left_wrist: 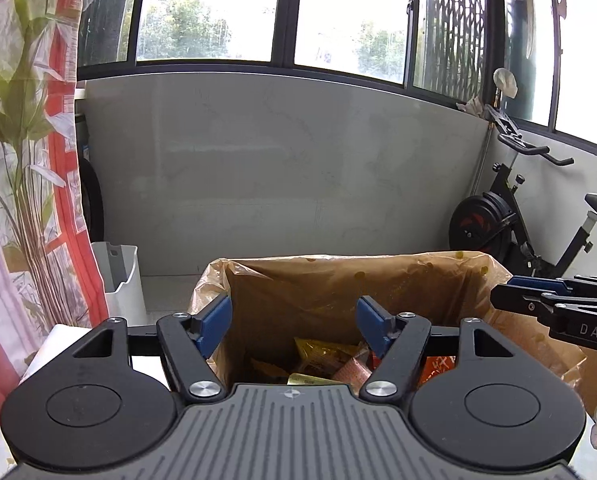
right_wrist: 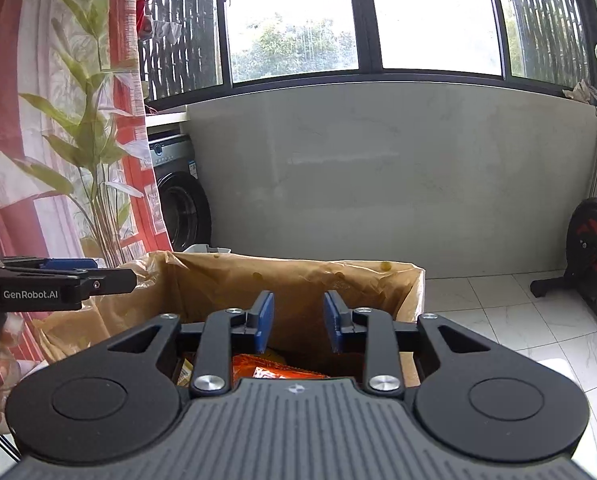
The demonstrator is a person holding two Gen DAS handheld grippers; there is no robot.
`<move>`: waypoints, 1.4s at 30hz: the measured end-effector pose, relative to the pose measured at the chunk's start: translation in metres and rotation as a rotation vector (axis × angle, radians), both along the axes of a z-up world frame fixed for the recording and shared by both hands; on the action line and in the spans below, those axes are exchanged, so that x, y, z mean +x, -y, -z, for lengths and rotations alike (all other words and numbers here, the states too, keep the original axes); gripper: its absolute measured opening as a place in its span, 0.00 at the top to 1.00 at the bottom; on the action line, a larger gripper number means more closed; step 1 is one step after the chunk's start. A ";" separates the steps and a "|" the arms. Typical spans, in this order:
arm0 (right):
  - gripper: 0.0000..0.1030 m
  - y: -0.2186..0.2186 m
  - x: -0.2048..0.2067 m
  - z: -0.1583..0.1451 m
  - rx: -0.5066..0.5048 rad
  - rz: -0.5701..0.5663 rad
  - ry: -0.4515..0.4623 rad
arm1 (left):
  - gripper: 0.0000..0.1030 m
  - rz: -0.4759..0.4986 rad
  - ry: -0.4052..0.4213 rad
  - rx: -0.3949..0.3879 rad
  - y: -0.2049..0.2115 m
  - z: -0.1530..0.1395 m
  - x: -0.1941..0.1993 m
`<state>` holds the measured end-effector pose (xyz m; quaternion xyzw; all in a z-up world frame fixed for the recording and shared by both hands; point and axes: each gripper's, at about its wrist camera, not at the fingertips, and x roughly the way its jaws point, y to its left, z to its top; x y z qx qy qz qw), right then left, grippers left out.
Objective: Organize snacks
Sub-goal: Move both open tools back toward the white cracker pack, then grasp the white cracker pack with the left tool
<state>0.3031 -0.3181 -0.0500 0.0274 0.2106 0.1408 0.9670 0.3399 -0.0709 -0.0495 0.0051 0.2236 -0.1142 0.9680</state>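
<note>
The fingers (left_wrist: 215,322) of the left gripper (left_wrist: 294,320) are seen spread apart with nothing between the blue pads. The fingers (right_wrist: 265,321) of the right gripper (right_wrist: 299,322) are parted more narrowly, also released and empty. Both are held above the open top of a cardboard box (left_wrist: 478,280) lined with a clear plastic bag (left_wrist: 206,284). Snack packets (left_wrist: 322,356) are seen lying at the bottom of the box, yellow and orange wrappers among them, at six o'clock from the fingertips. In the left wrist view the right gripper is seen at three o'clock. An exercise bike (left_wrist: 510,208) is seen at two o'clock, a floral curtain (left_wrist: 26,160) at nine o'clock.
</note>
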 end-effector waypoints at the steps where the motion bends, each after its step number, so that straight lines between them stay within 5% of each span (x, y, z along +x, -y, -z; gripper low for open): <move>1: 0.70 -0.002 -0.004 0.000 -0.007 -0.006 0.000 | 0.31 0.010 -0.004 0.005 -0.004 0.000 -0.003; 17: 0.70 -0.016 -0.069 -0.001 -0.029 -0.063 0.020 | 0.31 0.093 -0.040 -0.023 -0.038 0.009 -0.065; 28: 0.65 -0.014 -0.135 0.030 0.008 -0.074 0.079 | 0.32 0.187 -0.103 -0.027 -0.045 0.055 -0.103; 34: 0.61 -0.023 -0.147 0.071 -0.024 -0.110 -0.020 | 0.32 0.199 -0.222 -0.051 -0.042 0.100 -0.098; 42: 0.56 -0.037 -0.113 0.138 -0.061 -0.161 -0.230 | 0.39 0.179 -0.382 -0.065 -0.030 0.163 -0.068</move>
